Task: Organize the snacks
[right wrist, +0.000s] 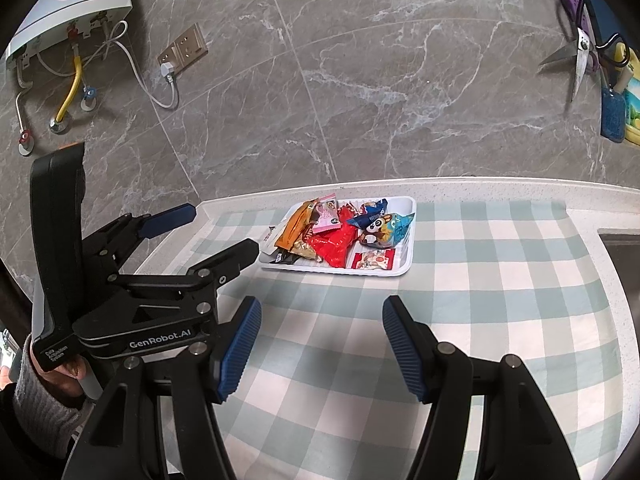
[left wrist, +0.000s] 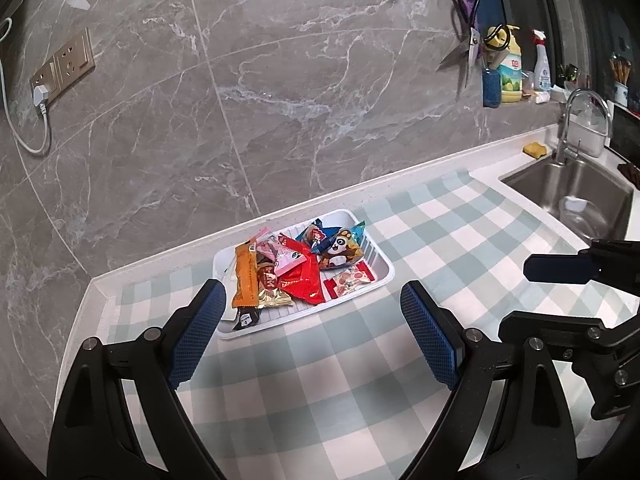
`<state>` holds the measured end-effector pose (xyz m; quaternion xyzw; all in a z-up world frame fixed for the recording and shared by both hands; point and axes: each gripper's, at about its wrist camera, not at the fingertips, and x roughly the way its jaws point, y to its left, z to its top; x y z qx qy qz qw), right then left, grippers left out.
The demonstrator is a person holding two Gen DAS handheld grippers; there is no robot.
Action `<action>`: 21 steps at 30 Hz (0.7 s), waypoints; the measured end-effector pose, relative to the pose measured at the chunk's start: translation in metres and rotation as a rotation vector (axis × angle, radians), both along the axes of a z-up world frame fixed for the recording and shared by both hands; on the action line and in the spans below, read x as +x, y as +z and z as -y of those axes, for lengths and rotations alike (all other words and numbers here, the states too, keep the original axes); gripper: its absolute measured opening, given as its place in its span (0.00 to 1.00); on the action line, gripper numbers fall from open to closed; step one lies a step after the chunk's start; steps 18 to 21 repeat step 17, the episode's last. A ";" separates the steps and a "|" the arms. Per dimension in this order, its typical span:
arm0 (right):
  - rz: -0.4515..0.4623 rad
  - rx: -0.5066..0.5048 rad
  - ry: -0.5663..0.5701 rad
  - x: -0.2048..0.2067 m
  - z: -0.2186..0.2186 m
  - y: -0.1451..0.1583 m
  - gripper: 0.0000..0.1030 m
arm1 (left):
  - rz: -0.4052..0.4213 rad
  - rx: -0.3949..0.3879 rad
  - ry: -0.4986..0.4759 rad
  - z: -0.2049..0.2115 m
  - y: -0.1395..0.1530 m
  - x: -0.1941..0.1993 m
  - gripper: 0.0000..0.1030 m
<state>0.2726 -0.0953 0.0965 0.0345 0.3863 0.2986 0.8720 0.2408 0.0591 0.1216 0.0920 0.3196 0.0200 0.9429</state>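
Observation:
A white tray (left wrist: 280,322) (right wrist: 340,273) stands on the checked cloth near the wall. It holds several snack packets: an orange one (left wrist: 246,276) (right wrist: 296,226), a red one (left wrist: 304,278) (right wrist: 334,245), a panda one (left wrist: 340,252) (right wrist: 382,232), a pink one (left wrist: 276,258) and a red-white one (left wrist: 352,280) (right wrist: 374,260). My left gripper (left wrist: 311,292) (right wrist: 224,229) hovers open just in front of the tray, its jaws wide with nothing between them. To its right, my right gripper (right wrist: 320,304) (left wrist: 520,296) is also open and holds nothing, a little back from the tray.
The green-and-white checked cloth (right wrist: 480,280) covers the counter. A steel sink (left wrist: 576,196) with a tap (left wrist: 576,120) and a yellow sponge (left wrist: 535,149) lies to the right. Scissors (left wrist: 470,52) and bottles (left wrist: 510,76) are by the wall. A hand in a grey sleeve (right wrist: 44,392) holds the left gripper.

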 end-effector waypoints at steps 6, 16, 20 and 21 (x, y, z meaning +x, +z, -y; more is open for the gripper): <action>-0.001 0.000 -0.002 0.000 0.000 0.000 0.64 | -0.002 -0.008 -0.004 0.001 0.000 0.001 0.87; -0.006 0.003 -0.007 -0.003 -0.001 -0.002 0.64 | -0.011 -0.001 0.016 -0.001 0.000 -0.002 0.85; -0.007 0.004 -0.008 -0.003 0.000 -0.003 0.64 | -0.010 0.001 0.017 -0.002 0.000 -0.002 0.85; -0.007 0.004 -0.008 -0.003 0.000 -0.003 0.64 | -0.010 0.001 0.017 -0.002 0.000 -0.002 0.85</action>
